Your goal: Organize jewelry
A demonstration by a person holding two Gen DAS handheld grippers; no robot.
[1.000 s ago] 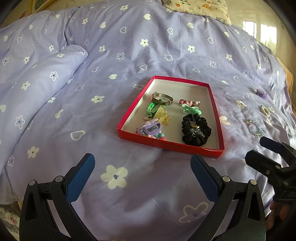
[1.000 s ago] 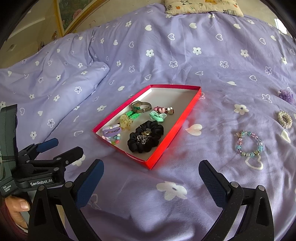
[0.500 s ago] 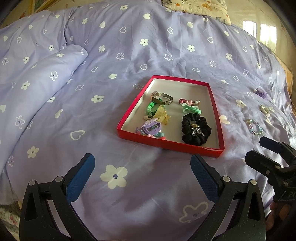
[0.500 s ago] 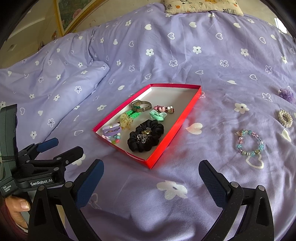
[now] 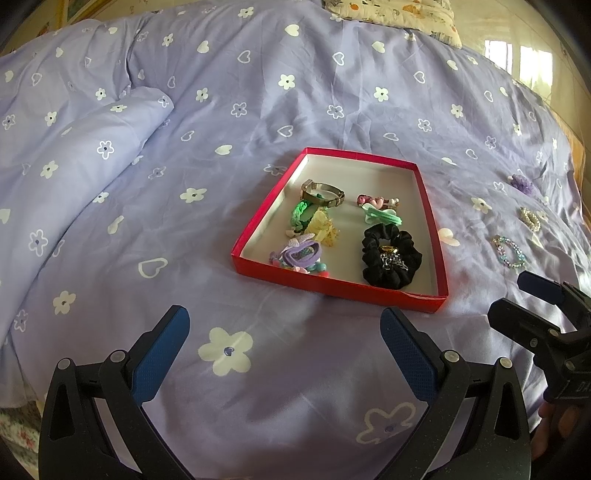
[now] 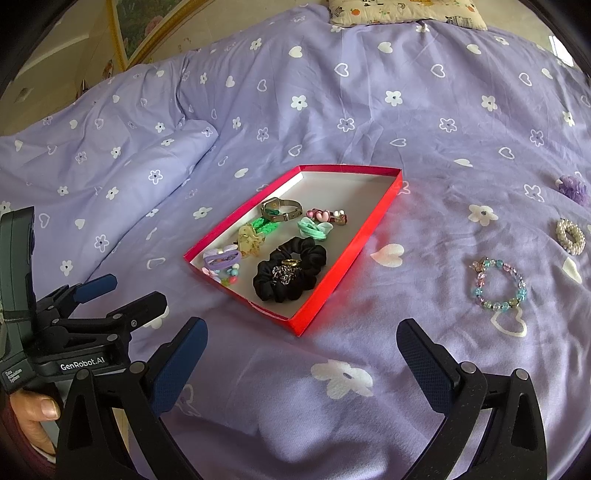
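A red tray (image 5: 255, 229) (image 6: 351, 254) lies on the purple bedspread, holding a black scrunchie (image 5: 391, 256) (image 6: 290, 269), a metal bangle (image 5: 322, 192), and several hair ties and clips. To its right on the cover lie a beaded bracelet (image 6: 498, 282) (image 5: 509, 251), a pearl ring-shaped tie (image 6: 570, 236) and a purple flower piece (image 6: 572, 190). My left gripper (image 5: 284, 347) hovers open in front of the tray, empty. My right gripper (image 6: 301, 354) is open and empty too, near the tray's front corner.
A folded ridge of the duvet (image 5: 92, 155) rises at the left. A patterned pillow (image 6: 406, 11) sits at the far end of the bed. A hand (image 6: 33, 417) grips the left tool's handle. The bed edge drops off at the lower left.
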